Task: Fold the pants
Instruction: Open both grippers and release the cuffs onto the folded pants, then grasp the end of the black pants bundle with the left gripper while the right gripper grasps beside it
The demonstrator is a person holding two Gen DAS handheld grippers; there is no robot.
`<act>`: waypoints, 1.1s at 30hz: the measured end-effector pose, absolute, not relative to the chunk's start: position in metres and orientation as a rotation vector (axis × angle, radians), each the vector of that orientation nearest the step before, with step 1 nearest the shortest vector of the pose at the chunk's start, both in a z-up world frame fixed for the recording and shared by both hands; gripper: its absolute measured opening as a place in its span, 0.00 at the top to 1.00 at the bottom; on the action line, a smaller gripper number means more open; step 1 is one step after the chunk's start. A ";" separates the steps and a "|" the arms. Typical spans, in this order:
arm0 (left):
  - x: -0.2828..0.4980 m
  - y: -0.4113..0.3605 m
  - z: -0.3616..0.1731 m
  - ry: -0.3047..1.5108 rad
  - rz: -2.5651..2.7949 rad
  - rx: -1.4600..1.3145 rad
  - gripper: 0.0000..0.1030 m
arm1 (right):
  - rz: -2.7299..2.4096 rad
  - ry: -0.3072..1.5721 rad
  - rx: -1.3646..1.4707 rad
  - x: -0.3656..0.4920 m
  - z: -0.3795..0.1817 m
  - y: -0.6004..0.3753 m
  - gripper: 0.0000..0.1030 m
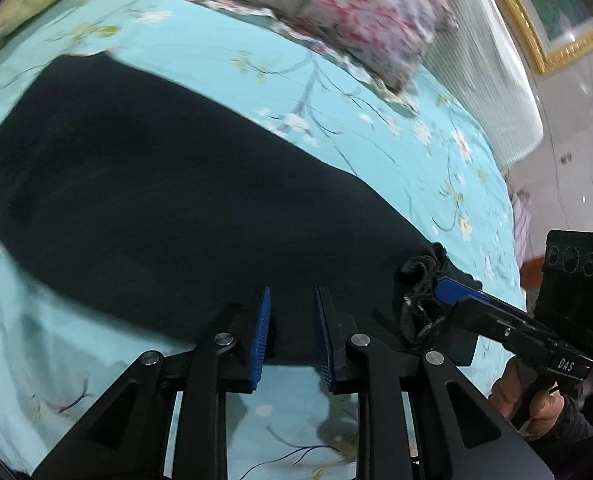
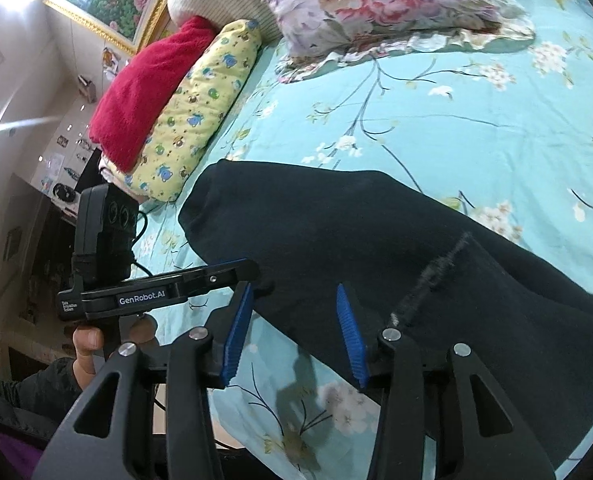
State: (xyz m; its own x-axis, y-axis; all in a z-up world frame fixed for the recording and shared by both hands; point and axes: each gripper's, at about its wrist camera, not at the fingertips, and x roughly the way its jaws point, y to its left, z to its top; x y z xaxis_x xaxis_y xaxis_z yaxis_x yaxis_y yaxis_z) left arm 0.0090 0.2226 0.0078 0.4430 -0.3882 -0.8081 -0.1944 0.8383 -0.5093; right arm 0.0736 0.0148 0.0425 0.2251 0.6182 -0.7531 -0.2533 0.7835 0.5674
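On the bed (image 2: 476, 128), both grippers, left (image 1: 292, 336) and right (image 2: 294, 336), hover spread and empty over the near edge of the pants (image 1: 156, 200), which look folded lengthwise, crosswise folds left, pillow (image 2: 376, 4) beyond.

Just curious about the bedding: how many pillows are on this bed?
2 that I can see: a floral pillow at the head of the bed, and a yellow cartoon-print pillow along the bed's edge beside a red blanket. Others may be out of view.

Matt black cloth pants (image 1: 144, 184) on smooth printed cotton-like bedsheet (image 1: 376, 128).
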 end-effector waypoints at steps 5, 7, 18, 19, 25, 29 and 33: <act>-0.010 0.247 0.006 1.109 -0.051 -0.655 0.78 | 0.655 1.207 0.323 0.085 0.045 0.029 0.56; -0.017 0.257 0.005 1.104 -0.012 -0.676 0.78 | 0.668 1.215 0.314 0.090 0.044 0.035 0.56; -0.049 0.315 0.002 1.067 0.199 -0.785 0.64 | 0.785 1.280 0.182 0.131 0.034 0.096 0.56; -0.050 0.318 0.002 1.066 0.211 -0.790 0.64 | 0.797 1.282 0.164 0.135 0.033 0.103 0.56; -0.048 0.338 -0.006 1.062 0.280 -0.845 0.60 | 0.853 1.300 0.071 0.169 0.031 0.141 0.56; -0.042 0.349 -0.013 1.059 0.300 -0.883 0.59 | 0.895 1.321 0.012 0.194 0.026 0.169 0.56; -0.035 0.355 -0.019 1.053 0.307 -0.908 0.58 | 0.959 1.345 -0.072 0.214 0.017 0.200 0.56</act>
